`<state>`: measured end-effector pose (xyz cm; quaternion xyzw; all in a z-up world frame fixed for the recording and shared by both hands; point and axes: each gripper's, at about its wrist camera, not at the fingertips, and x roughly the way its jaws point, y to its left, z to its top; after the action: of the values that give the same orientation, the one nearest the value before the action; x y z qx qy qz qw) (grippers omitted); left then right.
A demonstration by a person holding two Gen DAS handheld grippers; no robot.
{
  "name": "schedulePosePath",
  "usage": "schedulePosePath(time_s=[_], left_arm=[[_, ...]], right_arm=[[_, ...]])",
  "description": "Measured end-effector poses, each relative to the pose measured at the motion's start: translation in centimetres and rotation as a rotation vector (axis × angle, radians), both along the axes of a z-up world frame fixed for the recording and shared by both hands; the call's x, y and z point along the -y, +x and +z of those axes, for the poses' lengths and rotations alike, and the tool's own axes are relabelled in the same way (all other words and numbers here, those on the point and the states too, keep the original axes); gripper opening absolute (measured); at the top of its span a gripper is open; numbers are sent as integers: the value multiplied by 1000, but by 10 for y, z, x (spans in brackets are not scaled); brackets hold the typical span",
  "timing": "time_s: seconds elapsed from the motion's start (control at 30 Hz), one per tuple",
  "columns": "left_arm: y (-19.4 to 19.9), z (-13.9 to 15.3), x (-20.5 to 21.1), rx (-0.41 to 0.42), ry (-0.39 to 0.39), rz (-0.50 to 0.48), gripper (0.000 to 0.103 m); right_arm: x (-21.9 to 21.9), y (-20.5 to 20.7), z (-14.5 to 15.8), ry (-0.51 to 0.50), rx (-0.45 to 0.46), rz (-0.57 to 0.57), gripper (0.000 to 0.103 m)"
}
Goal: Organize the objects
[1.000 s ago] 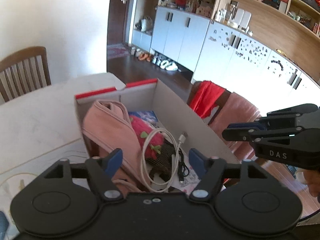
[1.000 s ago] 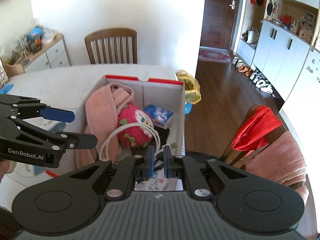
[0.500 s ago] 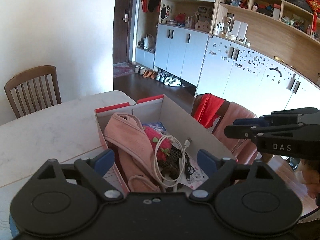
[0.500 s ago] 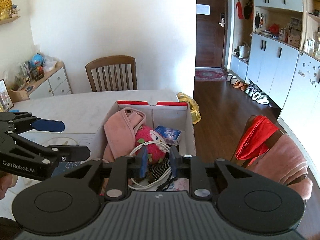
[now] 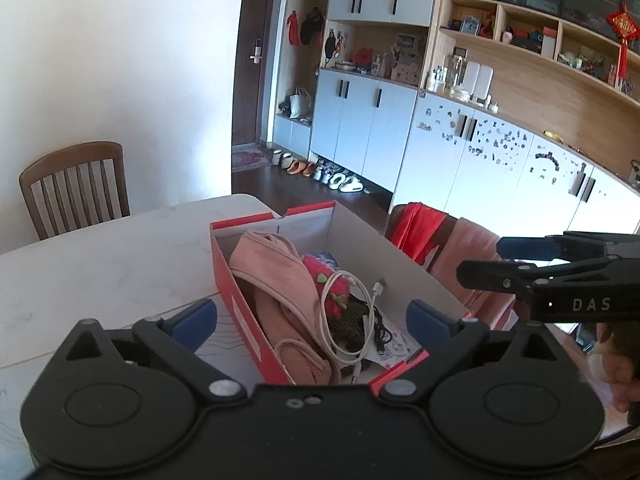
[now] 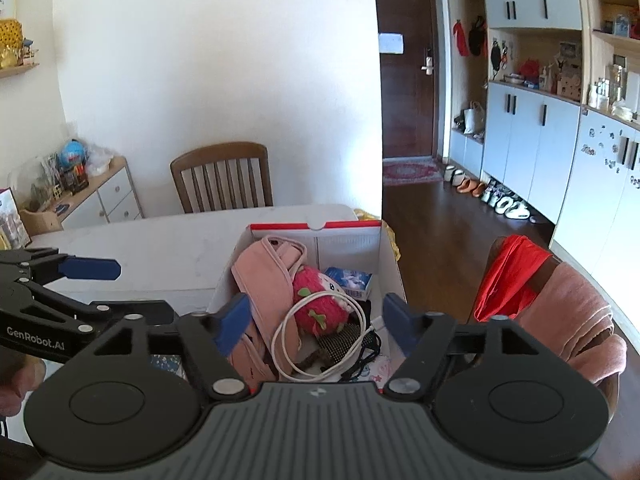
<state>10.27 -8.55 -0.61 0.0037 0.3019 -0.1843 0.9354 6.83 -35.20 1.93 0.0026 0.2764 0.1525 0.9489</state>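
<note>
Left tongs (image 5: 312,316): spread wide, blue tips far apart, grasping nothing; held above the near end of the box.
Right tongs (image 6: 316,316): also released, tips apart and bare, framing the near end of the box from above.
White cable (image 6: 320,336): looped just ahead of and between the right tips, lying over the plush and the dark mesh pouch; plug end loose toward the right wall.
Risk, cable: likely to snag on a tip during any reach into the box, dragging the plush or pouch along, since the loop lies on top of both.
Black cable (image 6: 368,350): tangled low by the right tip, near the box floor; easy to catch together with the white one.
Pink cloth (image 6: 264,280): draped down the left side of the box, ahead of the left tip; limp, so a pinch probably lifts only a fold and lets the rest slide.
Red plush (image 6: 316,304): mid-box, past the cable loop, beside the cloth.
Blue packet (image 6: 352,280): farther in, by the right wall.
Box (image 6: 392,276): on the table, near its right edge, directly ahead of both tongs.
Box axis: long axis straight away from the tongs; open side up, red-trimmed far end toward the chair.
Risk, box: a sideways shove could push it off that edge.
</note>
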Motion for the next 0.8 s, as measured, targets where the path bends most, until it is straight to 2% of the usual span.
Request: schedulePosePath(time_s=[0.37, 0.8], left_arm=[[-7, -3, -13, -1, -36, 10, 102], [-16, -7, -16, 6, -12, 18, 102]], right_arm=[[-4, -19, 0, 26, 25, -56, 92], [-12, -33, -2, 41, 20, -94, 94]])
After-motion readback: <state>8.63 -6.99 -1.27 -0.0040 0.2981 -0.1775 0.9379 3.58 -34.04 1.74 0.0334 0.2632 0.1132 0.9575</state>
